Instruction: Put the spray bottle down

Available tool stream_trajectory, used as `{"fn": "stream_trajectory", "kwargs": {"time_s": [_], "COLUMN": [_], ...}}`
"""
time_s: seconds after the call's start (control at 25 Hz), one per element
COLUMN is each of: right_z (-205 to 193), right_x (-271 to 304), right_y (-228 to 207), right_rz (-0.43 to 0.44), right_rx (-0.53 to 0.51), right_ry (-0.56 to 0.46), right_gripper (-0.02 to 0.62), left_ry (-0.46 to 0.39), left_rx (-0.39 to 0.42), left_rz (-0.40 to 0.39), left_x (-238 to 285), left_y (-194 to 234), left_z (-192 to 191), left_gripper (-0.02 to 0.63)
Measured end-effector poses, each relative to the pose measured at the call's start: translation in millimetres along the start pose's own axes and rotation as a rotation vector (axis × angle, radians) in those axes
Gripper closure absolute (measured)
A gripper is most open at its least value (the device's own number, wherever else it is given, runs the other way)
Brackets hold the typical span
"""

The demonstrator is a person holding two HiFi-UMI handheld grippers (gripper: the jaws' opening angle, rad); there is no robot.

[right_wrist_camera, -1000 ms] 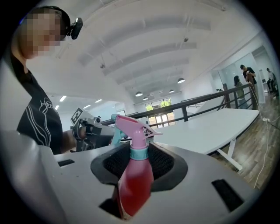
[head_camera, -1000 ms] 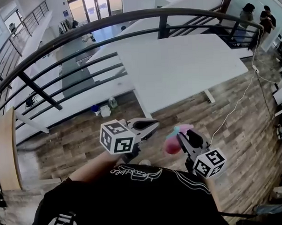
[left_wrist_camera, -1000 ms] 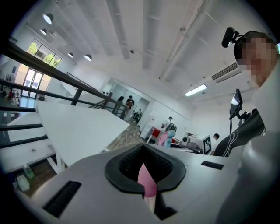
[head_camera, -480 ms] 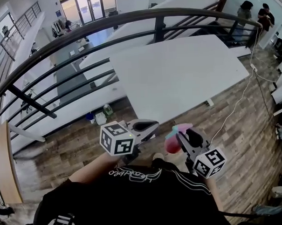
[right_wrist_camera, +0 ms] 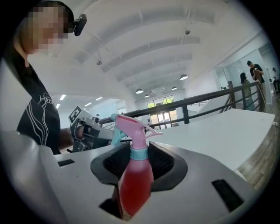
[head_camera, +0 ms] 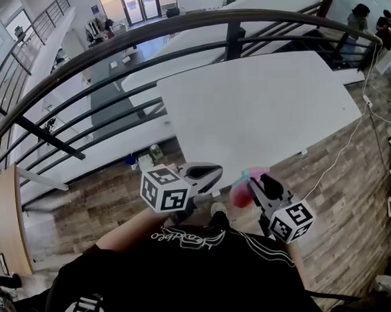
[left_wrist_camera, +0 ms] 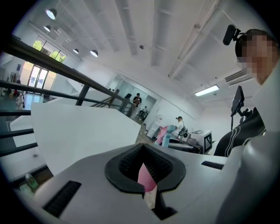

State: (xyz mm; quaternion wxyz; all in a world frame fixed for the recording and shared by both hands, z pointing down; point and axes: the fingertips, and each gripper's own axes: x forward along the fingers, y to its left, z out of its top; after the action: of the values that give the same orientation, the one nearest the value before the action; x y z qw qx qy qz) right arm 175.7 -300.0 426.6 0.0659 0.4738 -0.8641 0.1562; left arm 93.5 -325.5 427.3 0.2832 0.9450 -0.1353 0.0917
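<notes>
The spray bottle (right_wrist_camera: 134, 178) has a red body, a teal collar and a pink trigger head. It stands upright between the jaws of my right gripper (right_wrist_camera: 135, 154), which is shut on its body. In the head view the bottle (head_camera: 240, 191) sits in the right gripper (head_camera: 251, 183) just off the near edge of the white table (head_camera: 264, 104). My left gripper (head_camera: 212, 173) is held level beside it, to the left. Its jaws (left_wrist_camera: 144, 168) are shut with a small pink scrap (left_wrist_camera: 145, 180) pinched between them. The bottle (left_wrist_camera: 165, 134) also shows small in the left gripper view.
A dark curved railing (head_camera: 113, 49) runs behind the table, with a lower floor beyond it. A white cable (head_camera: 347, 142) trails over the wood floor at the right. Two people (head_camera: 364, 18) stand far right. Small bottles (head_camera: 153, 154) sit on the floor by the table.
The head view has shifted, so the table's near edge now lies closer to both grippers. The grippers keep the same pose, with the bottle still held.
</notes>
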Motion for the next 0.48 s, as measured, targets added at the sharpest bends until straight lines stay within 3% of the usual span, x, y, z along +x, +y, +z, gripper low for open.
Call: {"fn": "stream_trajectory", "kwargs": {"time_s": [0.48], "right_z": [13], "right_x": [60], "right_y": [-98], "right_rz": [0.033], "right_rx": [-0.027], "right_ry": [0.037], "right_gripper": [0.463], "left_ry": [-0.025], "left_rx": [-0.067], "left_rz": [0.073], "left_x": [60], "left_y": [61], "left_z": [34], "left_gripper": [0.598]}}
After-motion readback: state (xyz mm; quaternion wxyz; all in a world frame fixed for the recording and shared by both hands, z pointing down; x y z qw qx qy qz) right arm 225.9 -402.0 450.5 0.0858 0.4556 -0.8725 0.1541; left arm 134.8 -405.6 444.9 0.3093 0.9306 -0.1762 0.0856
